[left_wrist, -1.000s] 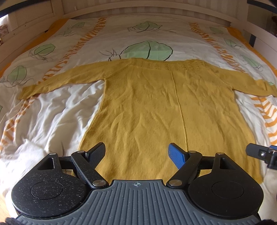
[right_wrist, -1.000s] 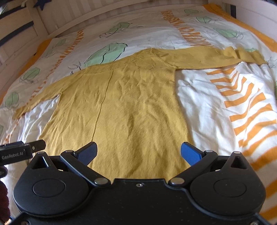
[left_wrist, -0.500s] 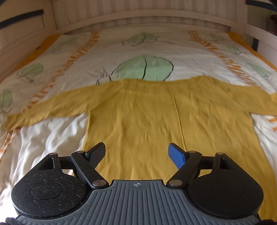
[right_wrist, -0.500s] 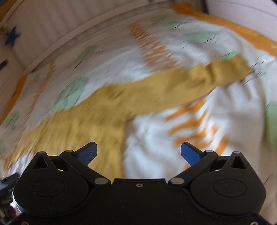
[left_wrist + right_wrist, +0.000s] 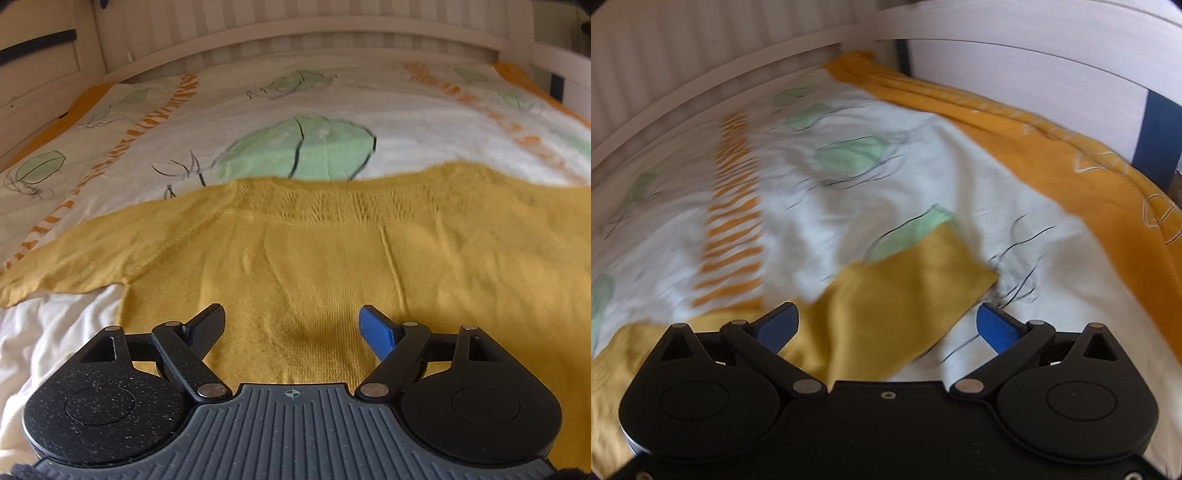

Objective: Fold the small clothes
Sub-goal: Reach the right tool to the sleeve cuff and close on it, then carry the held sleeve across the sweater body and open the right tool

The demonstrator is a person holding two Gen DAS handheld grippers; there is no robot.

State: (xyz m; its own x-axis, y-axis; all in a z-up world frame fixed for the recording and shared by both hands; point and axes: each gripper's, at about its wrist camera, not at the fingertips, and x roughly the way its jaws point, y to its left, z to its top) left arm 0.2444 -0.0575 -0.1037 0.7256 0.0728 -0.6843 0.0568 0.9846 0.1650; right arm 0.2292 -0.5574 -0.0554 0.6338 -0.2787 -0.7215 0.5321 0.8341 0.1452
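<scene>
Cuff of the mustard-yellow knitted sweater's sleeve [image 5: 923, 273] runs toward two o'clock between the right gripper's [image 5: 886, 325] spread, empty jaws; the left gripper [image 5: 291, 328], equally open, hovers over the torso.

Bed [image 5: 332, 40] with leaf-print duvet [image 5: 332, 110], mustard sweater [image 5: 314, 266] spread flat.
</scene>
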